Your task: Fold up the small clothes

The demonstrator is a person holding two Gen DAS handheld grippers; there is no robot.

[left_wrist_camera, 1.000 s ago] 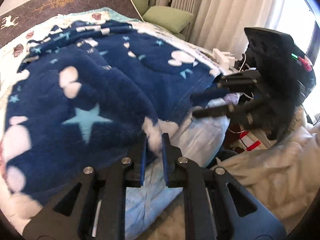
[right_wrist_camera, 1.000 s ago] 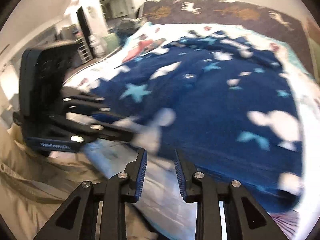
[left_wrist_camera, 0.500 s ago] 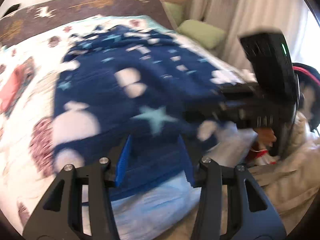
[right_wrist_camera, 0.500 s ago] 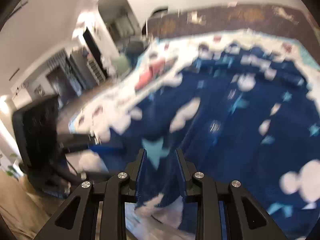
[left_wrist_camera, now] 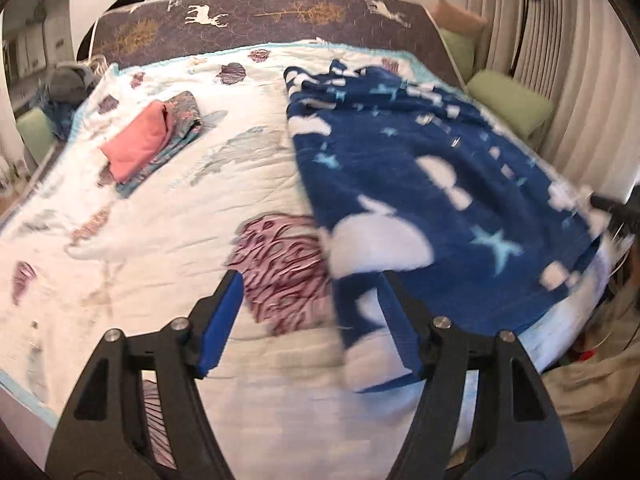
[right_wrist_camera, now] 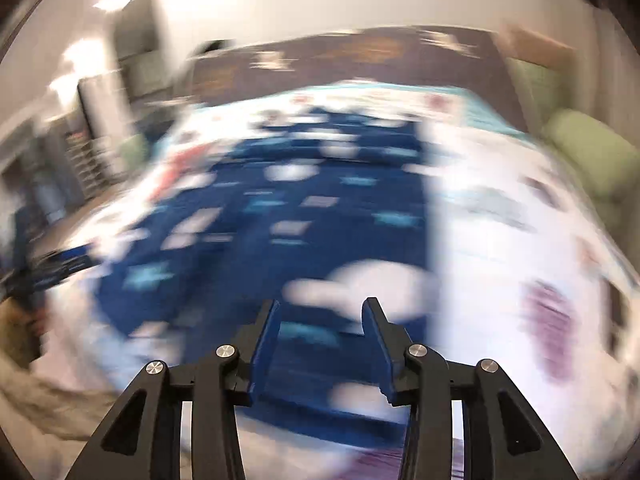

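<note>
**Blue fleece lies flat as both grippers let go**

The blue garment, a thick fleece with white clouds and pale stars, lies spread on the bed, filling the left wrist view from 12 to 4 o'clock. It looks soft, floppy and fairly bulky: light enough for two pinches, but likely to sag and bunch between them, and its pile should not slip against the pads. The best holds are probably the two near corners along the hem at the bed's edge, so the far half can be drawn over evenly.

The left gripper is spread wide and opening further; its right finger rests over the garment's near left corner, with nothing pinched. The right gripper is partly spread and also opening; blue fleece shows between its fingers, though heavy blur hides whether the pads touch it.

The bedspread is white, quilted, printed with shells. A folded pink and patterned pile sits at 10 o'clock. A dark headboard runs across 12, green cushions and pale curtains stand at 2
</note>
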